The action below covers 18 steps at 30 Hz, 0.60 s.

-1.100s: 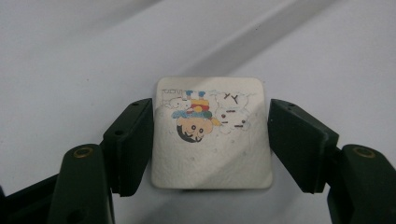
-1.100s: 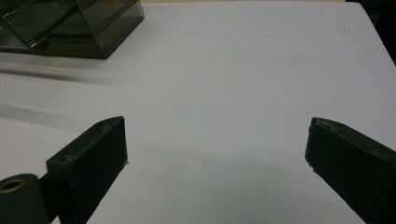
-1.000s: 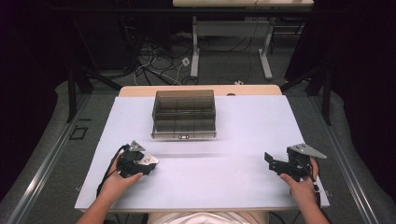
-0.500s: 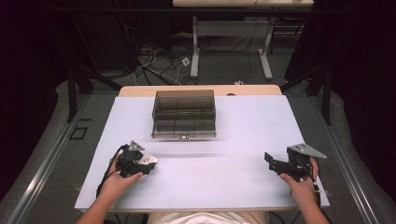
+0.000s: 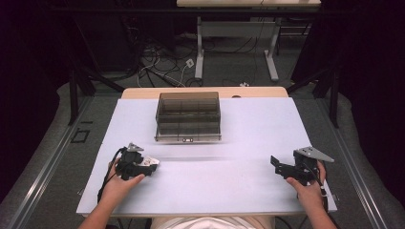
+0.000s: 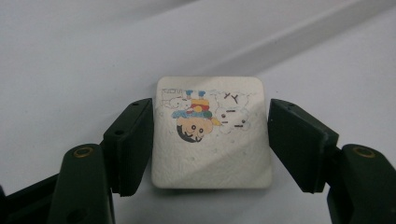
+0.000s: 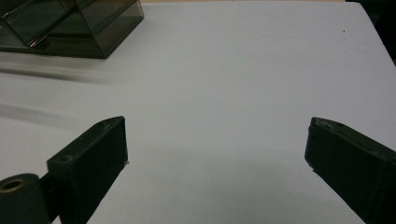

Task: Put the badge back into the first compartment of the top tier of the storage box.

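Left gripper view puts a white square tile, printed with a cartoon figure, flat between the 2 jaws of the left gripper; the jaws stand at the tile's 2 opposite side edges and look clamped on it, at their tightest, though a thin sliver of light shows by the right pad, so the contact there is hard to read; the tile is roughly square, with no long axis to speak of, and its printed face points up.

In the high view the left gripper sits at the near left of the white table, and the tile pokes out toward the middle of the table; the smoked, see-through box stands far of it and a little to the right, well apart; so the tile lies straight in the left jaws, and any carry toward the box would run away from the person and slightly right.

The right gripper rests at the near right, well apart from the tile, and is much the farther hand; in the right gripper view its jaws are spread wide over bare table, with nothing between them.
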Motion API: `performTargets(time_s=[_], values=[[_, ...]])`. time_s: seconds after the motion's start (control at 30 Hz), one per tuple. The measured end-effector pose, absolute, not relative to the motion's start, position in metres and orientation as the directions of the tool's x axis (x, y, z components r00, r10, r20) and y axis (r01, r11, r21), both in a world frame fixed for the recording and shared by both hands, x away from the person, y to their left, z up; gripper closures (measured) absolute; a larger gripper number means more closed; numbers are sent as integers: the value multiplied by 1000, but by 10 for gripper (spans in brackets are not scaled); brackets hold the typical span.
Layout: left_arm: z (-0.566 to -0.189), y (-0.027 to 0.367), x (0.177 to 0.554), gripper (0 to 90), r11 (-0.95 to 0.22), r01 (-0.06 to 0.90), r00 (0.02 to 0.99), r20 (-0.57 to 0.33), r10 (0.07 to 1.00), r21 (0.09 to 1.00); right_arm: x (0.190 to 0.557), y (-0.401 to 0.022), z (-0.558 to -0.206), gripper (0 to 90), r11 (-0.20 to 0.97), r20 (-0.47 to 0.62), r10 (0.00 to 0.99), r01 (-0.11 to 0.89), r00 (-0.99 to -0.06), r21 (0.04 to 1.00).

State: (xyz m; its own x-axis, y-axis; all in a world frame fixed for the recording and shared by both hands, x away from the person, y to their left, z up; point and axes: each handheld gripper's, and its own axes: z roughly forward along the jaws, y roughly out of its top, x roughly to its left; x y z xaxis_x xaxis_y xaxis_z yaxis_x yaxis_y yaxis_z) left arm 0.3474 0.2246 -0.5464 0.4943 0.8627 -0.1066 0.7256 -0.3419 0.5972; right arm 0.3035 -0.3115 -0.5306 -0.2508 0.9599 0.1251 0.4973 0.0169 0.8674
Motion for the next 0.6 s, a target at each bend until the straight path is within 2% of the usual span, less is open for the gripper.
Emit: performTargets(time_s=[0.6], values=[[-539,237,347,332,-197,770,346,-139,928,606,304,-311,-531,58,18,125,959,499,-252,866]])
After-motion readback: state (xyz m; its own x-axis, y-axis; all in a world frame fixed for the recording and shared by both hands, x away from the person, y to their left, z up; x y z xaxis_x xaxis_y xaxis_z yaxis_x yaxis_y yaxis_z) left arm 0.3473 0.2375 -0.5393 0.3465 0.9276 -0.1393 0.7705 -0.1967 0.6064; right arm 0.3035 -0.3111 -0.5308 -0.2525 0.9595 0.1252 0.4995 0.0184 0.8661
